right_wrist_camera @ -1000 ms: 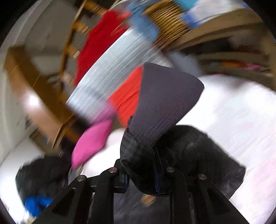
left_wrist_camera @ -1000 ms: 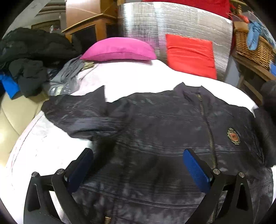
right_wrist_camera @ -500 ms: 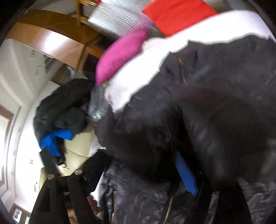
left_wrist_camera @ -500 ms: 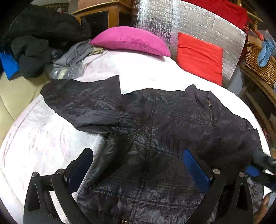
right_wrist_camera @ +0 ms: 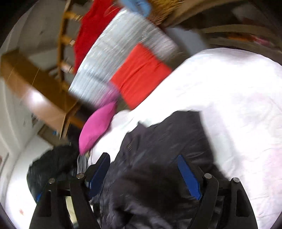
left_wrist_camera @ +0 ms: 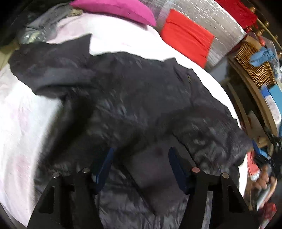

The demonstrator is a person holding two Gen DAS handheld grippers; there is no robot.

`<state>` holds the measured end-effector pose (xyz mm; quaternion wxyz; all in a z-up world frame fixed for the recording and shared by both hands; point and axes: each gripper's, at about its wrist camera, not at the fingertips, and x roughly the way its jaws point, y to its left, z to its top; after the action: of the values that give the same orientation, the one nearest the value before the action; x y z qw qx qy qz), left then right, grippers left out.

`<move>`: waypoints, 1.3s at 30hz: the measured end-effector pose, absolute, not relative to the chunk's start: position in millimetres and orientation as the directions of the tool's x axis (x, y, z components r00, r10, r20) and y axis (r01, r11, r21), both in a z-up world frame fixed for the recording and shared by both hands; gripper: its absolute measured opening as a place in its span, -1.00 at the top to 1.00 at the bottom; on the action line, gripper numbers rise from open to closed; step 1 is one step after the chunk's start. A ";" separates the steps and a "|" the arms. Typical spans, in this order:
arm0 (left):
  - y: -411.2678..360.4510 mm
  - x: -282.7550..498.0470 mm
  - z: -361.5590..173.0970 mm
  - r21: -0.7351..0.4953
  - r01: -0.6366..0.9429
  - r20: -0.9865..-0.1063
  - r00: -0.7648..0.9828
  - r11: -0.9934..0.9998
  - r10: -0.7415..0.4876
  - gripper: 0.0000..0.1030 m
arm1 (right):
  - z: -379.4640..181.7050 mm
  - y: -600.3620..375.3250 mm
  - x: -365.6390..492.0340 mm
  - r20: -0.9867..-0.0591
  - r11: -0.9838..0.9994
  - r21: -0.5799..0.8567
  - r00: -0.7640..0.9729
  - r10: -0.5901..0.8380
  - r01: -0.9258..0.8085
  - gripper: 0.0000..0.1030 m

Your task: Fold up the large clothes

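Jacket (left_wrist_camera: 134, 98): dark, quilted, spread across the middle of the left wrist view on a white bedsheet (left_wrist_camera: 21, 123); one sleeve lies folded over the body toward the lower centre, the other sleeve reaches to the upper left. In the right wrist view it fills the lower centre (right_wrist_camera: 158, 158).

Left gripper (left_wrist_camera: 141, 162): bottom centre of its view, fingers spread apart over the folded sleeve cuff, gripping nothing; whether the pads touch the fabric is hard to tell through the blur.

Right gripper (right_wrist_camera: 144, 169): bottom centre of its view, fingers wide apart above the jacket, holding nothing.

Pink pillow (left_wrist_camera: 114, 8): top of the left wrist view, on the bed.

Red cushion (left_wrist_camera: 186, 44): upper right, leaning on a silver foil panel (left_wrist_camera: 211, 22).

Wicker basket (left_wrist_camera: 253, 65): right edge, blue cloth (left_wrist_camera: 262, 56) draped over it.

Dark clothes pile (right_wrist_camera: 51, 167): lower left of the right wrist view.
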<state>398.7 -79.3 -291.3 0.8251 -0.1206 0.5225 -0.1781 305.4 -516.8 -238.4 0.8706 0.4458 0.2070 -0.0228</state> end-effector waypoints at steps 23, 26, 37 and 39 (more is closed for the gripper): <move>-109.6 409.1 -308.2 -0.471 0.190 -0.777 0.373 0.862 -0.507 0.22 | -277.5 -510.3 326.4 -0.485 0.518 0.791 0.850 0.207 0.325 -0.57; -109.2 410.3 -314.6 -0.520 0.145 -0.763 0.365 0.842 -0.534 -0.30 | -279.1 -511.4 327.5 -0.483 0.506 0.798 0.850 0.210 0.328 -0.57; -131.4 425.1 -292.0 -0.328 0.187 -0.801 0.464 0.926 -0.377 0.93 | -271.8 -520.5 323.4 -0.437 0.473 0.828 0.876 0.205 0.302 -0.57; -133.4 432.8 -271.4 -0.234 0.207 -0.800 0.515 0.950 -0.309 0.93 | -270.1 -530.3 316.9 -0.411 0.445 0.846 0.890 0.195 0.293 -0.57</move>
<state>432.8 -133.4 -271.3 0.8686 -0.0546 0.4696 -0.1484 316.9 -530.3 -270.1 0.8176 0.5259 0.2323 -0.0300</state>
